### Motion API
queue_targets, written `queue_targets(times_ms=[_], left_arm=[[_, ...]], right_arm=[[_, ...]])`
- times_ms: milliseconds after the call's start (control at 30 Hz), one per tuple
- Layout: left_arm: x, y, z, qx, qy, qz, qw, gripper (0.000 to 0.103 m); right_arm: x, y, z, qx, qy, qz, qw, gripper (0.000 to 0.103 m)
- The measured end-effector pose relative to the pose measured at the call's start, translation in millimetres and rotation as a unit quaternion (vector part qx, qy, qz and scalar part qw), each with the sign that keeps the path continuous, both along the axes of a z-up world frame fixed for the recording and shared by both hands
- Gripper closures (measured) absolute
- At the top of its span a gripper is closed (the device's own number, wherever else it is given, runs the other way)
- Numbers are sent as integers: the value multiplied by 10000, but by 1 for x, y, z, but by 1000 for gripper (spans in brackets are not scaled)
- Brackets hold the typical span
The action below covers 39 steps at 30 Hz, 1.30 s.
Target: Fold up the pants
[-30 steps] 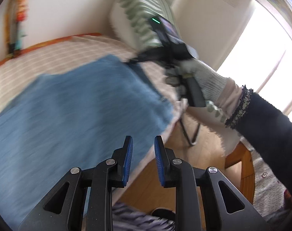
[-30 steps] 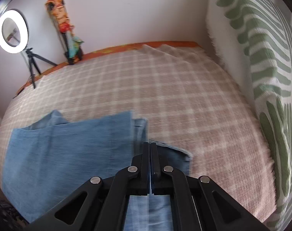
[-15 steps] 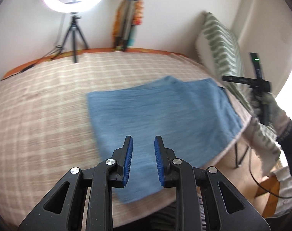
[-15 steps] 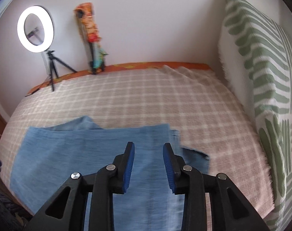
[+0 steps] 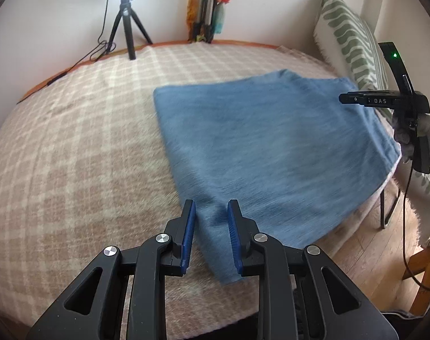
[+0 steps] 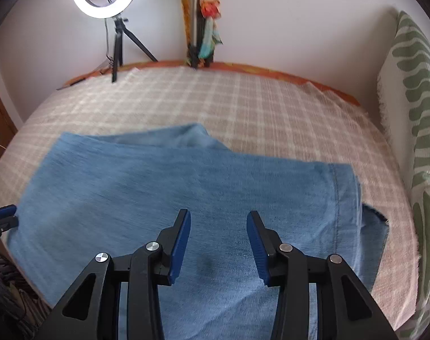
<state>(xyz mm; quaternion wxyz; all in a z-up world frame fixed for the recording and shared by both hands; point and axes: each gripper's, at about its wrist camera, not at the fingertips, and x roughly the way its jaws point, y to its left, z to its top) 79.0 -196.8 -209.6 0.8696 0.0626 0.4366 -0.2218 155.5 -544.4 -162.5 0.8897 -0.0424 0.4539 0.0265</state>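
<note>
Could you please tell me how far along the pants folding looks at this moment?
Done: the blue pants lie folded over into a flat, layered rectangle on the checked bedspread, with a lower layer peeking out at the hem side. In hand: nothing; the right gripper and the left gripper are both open above the fabric. Left: probably another fold to make it compact, and squaring the uneven edges.
</note>
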Motion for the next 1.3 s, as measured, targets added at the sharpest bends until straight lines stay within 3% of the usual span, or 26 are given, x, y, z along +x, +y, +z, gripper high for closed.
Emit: queue_targets(times_ms=[67, 233, 367, 467, 567, 833, 967, 1300], left_arm=[[1, 6, -6, -19, 11, 72, 10000, 76], [4, 24, -4, -495, 190, 257, 9983, 71], [4, 42, 0, -1254, 480, 473, 9898, 56], [7, 50, -2, -1736, 745, 602, 9801, 56], [6, 49, -3, -1948, 871, 596, 9752, 56], [3, 48, -9, -2353, 1032, 656, 9642, 57], [0, 56, -14, -2541, 1122, 728, 9579, 58], [-3, 48, -8, -2884, 1003, 605, 9503, 65]], right_arm=[[5, -3, -13, 36, 145, -95, 9998, 60], [11, -2, -33, -57, 292, -110, 9995, 59], [13, -1, -26, -44, 370, -181, 9991, 59], [11, 6, -10, 252, 275, -192, 9991, 52], [8, 28, 10, 752, 199, 30, 9970, 42], [7, 138, 42, 1188, 357, 1126, 9859, 31], [17, 182, 39, 1387, 624, 1344, 9792, 29], [48, 260, 1, 1317, 1397, 1446, 9707, 29]])
